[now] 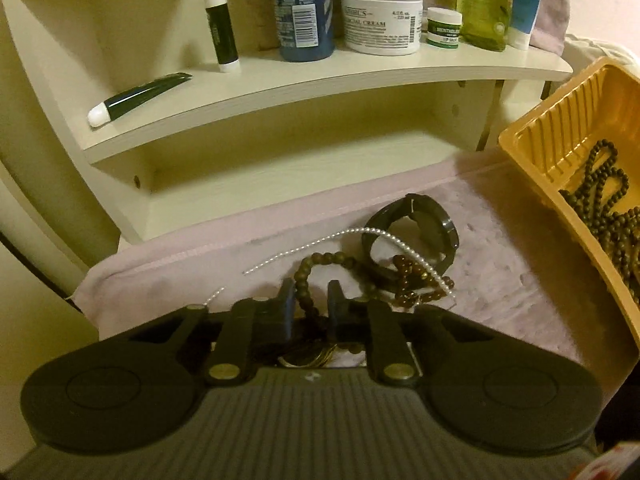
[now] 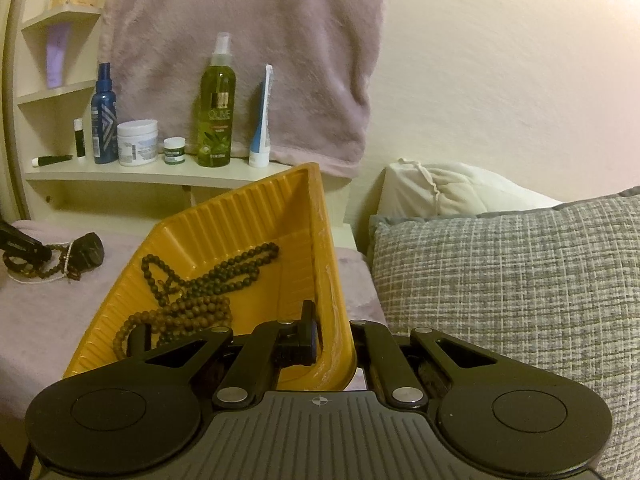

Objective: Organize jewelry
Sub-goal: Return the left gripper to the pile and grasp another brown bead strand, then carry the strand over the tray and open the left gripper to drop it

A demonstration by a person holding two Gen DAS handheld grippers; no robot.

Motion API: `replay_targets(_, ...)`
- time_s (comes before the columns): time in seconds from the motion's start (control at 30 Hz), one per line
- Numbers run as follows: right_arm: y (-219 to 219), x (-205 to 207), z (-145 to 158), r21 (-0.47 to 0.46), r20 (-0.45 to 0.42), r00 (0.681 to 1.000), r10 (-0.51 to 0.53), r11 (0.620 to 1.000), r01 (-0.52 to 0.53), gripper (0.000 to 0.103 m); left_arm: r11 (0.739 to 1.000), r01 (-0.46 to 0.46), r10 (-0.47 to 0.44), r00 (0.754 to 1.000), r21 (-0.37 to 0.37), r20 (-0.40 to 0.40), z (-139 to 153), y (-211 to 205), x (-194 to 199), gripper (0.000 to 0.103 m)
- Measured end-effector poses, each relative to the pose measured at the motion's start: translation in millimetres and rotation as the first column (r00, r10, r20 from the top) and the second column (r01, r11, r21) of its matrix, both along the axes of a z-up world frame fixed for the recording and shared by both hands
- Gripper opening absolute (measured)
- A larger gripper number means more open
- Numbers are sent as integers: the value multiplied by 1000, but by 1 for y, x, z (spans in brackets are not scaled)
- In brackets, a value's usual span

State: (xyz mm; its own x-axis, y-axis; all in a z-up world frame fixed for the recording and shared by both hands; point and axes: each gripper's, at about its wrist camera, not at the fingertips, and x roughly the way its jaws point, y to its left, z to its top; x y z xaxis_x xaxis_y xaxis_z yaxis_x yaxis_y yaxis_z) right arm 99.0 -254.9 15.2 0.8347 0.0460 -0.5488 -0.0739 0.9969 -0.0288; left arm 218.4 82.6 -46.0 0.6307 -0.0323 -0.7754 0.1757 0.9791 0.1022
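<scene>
— Yellow tray (image 2: 240, 232), how full?

— 2 bead strands (image 2: 208, 280) inside; my right gripper (image 2: 332, 332) clamps its right wall.

— What's left?

— Watch (image 1: 416, 232), pearl strand (image 1: 320, 244), bracelets (image 1: 320, 264) on the cloth (image 1: 500, 264). My left gripper (image 1: 311, 296), jaws narrow, seems to pinch 1.

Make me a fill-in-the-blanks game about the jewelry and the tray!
1. The right gripper holds the ____-colored tray by its rim.
2. Inside the tray lie strings of brown ____.
3. The left gripper fingers straddle a brown bead bracelet lying on the ____ cloth.
4. The black watch lies ____ the tray.

Missing words: yellow; beads; pink; outside
</scene>
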Motion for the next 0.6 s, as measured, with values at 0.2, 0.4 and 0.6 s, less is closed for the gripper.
replay_targets(0.2,-1,0,0,1,0,1000,0,1000,0,5,1000,23,-23,999,-21,23,16,2,-4,6)
replay_targets(0.4,-2,0,0,5,4,1000,5,1000,-5,5,995,95,-95,994,-10,59,49,-1,-12,6)
replay_targets(0.6,-2,-1,1,7,7,1000,8,1000,-8,5,977,211,-209,972,-14,108,94,-14,-22,6)
